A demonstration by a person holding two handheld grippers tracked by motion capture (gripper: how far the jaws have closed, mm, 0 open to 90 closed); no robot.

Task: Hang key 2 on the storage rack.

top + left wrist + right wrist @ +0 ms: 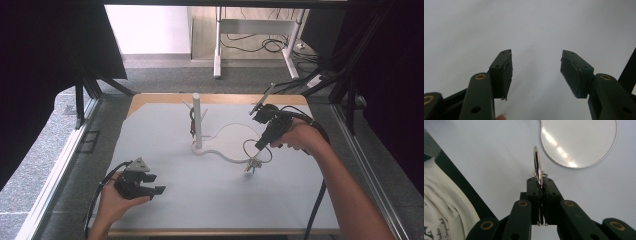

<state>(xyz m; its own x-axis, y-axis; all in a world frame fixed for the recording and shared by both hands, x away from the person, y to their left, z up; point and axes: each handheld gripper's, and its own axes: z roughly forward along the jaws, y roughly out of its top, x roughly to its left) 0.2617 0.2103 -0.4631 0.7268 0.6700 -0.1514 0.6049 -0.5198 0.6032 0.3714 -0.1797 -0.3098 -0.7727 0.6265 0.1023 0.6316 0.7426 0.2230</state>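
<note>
A metal key ring (258, 150) hangs a little above the table, with small keys (251, 166) dangling under it. My right gripper (260, 144) is shut on the ring, right of the white stand. In the right gripper view the ring (537, 167) stands edge-on between the closed jaws of the right gripper (541, 183). The white stand has an upright post (196, 120) with side pegs and a round flat base (234, 140), whose disc (579, 142) lies beyond the ring. My left gripper (156, 184) rests near the table's front left, open with nothing in it (536, 72).
The light grey table top (210, 200) has a wooden rim. Black frame bars (80, 105) stand at both sides of the table. A person's white shirt (441, 205) is at the left of the right gripper view, past the table's dark edge.
</note>
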